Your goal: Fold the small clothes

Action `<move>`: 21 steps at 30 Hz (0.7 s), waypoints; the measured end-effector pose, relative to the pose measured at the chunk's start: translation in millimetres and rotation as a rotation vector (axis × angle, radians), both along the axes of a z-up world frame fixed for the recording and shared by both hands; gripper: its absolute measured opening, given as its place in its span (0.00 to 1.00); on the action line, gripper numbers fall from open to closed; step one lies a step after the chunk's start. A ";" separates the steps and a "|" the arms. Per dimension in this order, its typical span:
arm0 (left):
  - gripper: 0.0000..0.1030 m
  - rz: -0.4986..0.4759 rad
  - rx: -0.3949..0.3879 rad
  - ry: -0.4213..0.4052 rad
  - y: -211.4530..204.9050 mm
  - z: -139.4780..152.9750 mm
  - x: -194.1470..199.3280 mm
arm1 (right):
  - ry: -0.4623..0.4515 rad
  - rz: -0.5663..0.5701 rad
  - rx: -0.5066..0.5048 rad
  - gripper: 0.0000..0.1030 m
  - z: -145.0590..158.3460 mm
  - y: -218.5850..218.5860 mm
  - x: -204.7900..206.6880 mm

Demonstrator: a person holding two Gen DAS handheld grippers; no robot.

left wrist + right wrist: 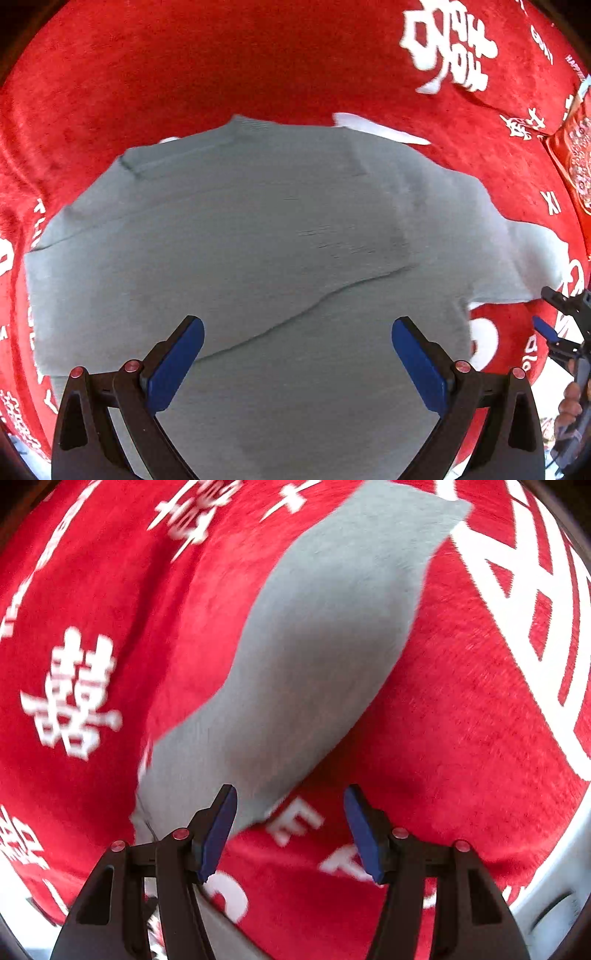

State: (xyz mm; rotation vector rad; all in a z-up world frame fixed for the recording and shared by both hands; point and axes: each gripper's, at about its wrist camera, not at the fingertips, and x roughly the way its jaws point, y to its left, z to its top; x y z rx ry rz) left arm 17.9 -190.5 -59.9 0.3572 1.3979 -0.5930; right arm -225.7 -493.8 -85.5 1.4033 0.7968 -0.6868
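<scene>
A small grey knitted top (258, 240) lies spread flat on a plush red blanket with white lettering (184, 66). The left gripper (297, 363) hovers directly above the body of the garment, its blue-padded fingers (177, 365) spread wide and holding nothing; grey cloth fills the gap between them and runs ahead of them. The right gripper (290, 829) is off to the side, also spread and empty. In its view one sleeve (325, 635) stretches away as a long strip, its long axis running from beside the left finger up and to the right; the sleeve's near end sits just at that finger, while mostly red blanket lies between the fingers. The right gripper looks nearer that sleeve, so folding it inward would likely fall to it
</scene>
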 end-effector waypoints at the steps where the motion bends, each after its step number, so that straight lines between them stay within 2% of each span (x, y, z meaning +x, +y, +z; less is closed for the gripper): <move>1: 0.99 0.002 -0.008 0.011 -3.7 -0.6 -1.6 | -0.015 -0.026 0.011 0.62 -1.6 -4.6 -2.7; 8: 0.99 0.003 -0.013 0.031 -25.5 -5.7 -10.3 | -0.127 -0.110 0.050 0.62 -9.4 -30.6 -0.5; 17: 0.99 0.022 -0.008 0.013 -25.5 -5.5 -12.0 | -0.236 -0.166 0.115 0.64 -21.3 -44.6 9.6; 19: 0.99 0.019 0.006 -0.006 -23.3 -4.8 -12.0 | -0.248 -0.187 0.143 0.54 -25.0 -44.3 9.3; 20: 0.99 0.019 0.017 -0.011 -21.8 -4.8 -11.5 | -0.258 -0.198 0.161 0.27 -27.1 -43.8 9.0; 21: 0.99 0.022 0.020 -0.009 -20.3 -5.4 -10.7 | -0.266 -0.206 0.183 0.05 -29.8 -43.3 9.2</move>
